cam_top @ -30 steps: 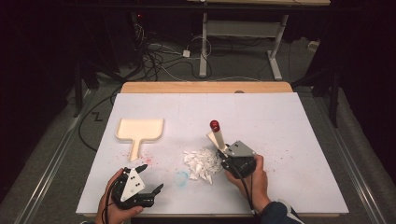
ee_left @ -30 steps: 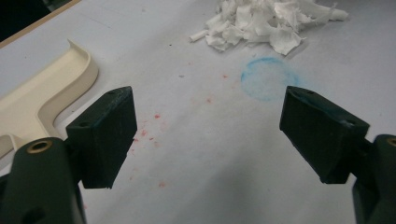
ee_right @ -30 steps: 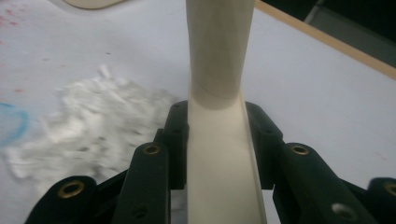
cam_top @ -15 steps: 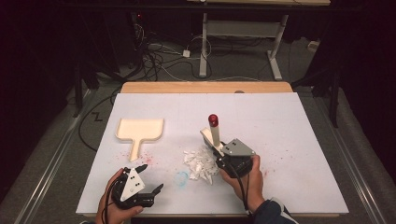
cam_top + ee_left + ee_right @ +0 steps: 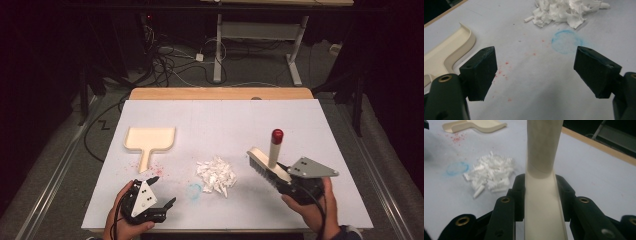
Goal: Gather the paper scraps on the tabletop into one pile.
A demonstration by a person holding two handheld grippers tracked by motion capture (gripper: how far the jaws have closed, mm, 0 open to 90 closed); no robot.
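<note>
1. Fingers on the right gripper are clamped on the brush: the right gripper view has the cream brush back pinched between both black pads, handle rising straight up the middle of that view.
2. Left gripper fingers are spread wide with nothing between them; in the left gripper view the two pads sit far apart over bare surface.
3. Brush: held above the surface at about 4 o'clock from surface centre, bristle head pointing toward 10 o'clock, red-tipped handle standing near upright.
4. Paper scraps: white pile near the front middle of the surface, at 9 o'clock from the brush head, apart from it.
5. Dustpan: cream, lying flat at 9 o'clock of surface centre, handle pointing to 6 o'clock. Well apart from the scraps.
6. Blue chalk ring sits just at 7 o'clock of the scrap pile; left gripper view puts it between the scraps and the right-hand pad.
7. Red specks are scattered beside the dustpan handle, between it and the left gripper.
8. Left hand holds its gripper at the front edge around 7 o'clock; right hand at around 5 o'clock.
9. Cables and desk legs lie on the floor past the far edge.
</note>
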